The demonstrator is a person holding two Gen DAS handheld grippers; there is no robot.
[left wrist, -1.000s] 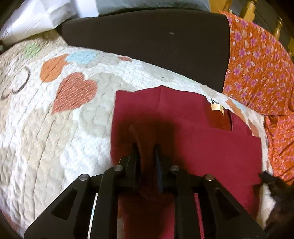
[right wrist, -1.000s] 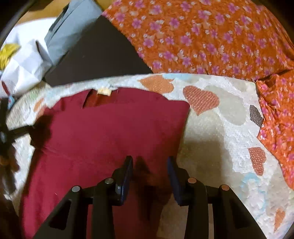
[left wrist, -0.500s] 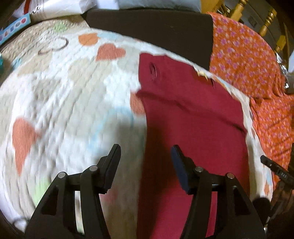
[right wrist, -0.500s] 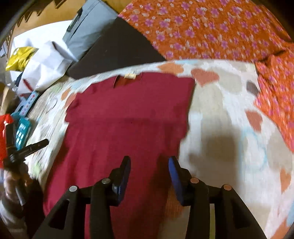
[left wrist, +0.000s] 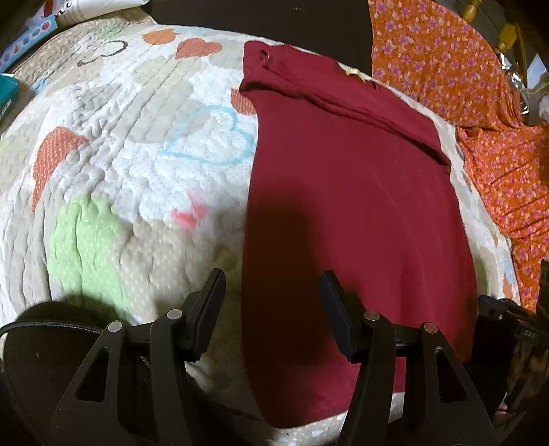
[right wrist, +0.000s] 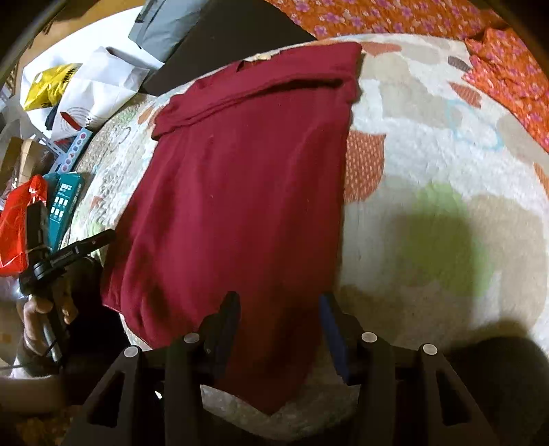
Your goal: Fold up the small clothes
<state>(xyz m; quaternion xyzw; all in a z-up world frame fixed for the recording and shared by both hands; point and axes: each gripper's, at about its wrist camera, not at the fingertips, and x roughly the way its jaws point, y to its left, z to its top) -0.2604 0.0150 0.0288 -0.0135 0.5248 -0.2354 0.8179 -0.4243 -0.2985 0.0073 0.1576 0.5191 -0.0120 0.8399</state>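
A dark red shirt [left wrist: 350, 212] lies flat on the heart-patterned quilt [left wrist: 137, 144], sleeves folded in, collar tag at the far end. It also shows in the right wrist view [right wrist: 240, 206]. My left gripper [left wrist: 272, 288] is open and empty, above the shirt's near left edge. My right gripper [right wrist: 279, 308] is open and empty, above the shirt's near right corner. The left gripper and the hand holding it show at the left of the right wrist view [right wrist: 61, 254].
An orange floral cloth [left wrist: 480, 103] lies to the right of the quilt. A dark cushion [left wrist: 274, 20] lies beyond the shirt. White bags [right wrist: 96, 89], a red bag [right wrist: 17, 223] and teal boxes [right wrist: 61, 206] sit off the quilt's left side.
Both grippers pulled back from the shirt's collar end toward its near hem. The left gripper, shut a second ago, has opened. The shirt lies flat, sleeves folded in.
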